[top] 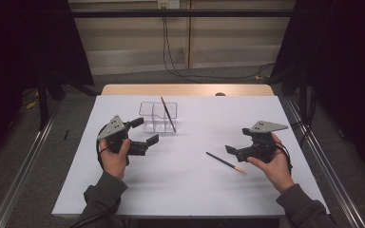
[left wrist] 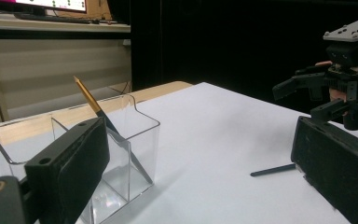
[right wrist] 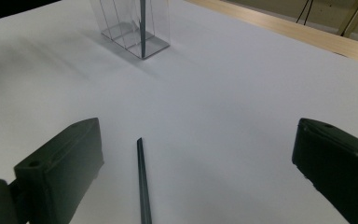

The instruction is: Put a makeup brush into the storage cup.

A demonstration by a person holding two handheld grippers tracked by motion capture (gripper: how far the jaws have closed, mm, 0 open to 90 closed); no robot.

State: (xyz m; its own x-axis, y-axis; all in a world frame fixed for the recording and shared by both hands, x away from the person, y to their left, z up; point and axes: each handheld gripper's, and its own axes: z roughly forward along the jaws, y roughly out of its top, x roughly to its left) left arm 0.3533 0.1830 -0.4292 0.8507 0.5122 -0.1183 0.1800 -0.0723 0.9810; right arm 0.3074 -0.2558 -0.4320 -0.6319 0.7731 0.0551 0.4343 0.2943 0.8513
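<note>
High view has the right gripper [top: 232, 151] hovering over the white table [top: 195, 190], jaws spread wide and holding nothing. The loose pencil [top: 225, 162] lies flat on the table just beside it, a bit nearer the person, dark shaft pointing up-left and its gold end toward the right hand [top: 275, 164]. In the right gripper view that pencil [right wrist: 142, 182] sits between the two jaws, closer to the left one, touching neither; its lower end is cut off by the frame edge.

The left gripper [top: 145, 131] is open too, empty, hanging right next to the clear plastic organizer [top: 147, 109]. A second pencil [top: 168, 114] leans tilted inside that box with its tip sticking out over the rim. In the left gripper view one jaw covers part of the box, so which compartment the pencil's foot stands in is hard to make out.
</note>
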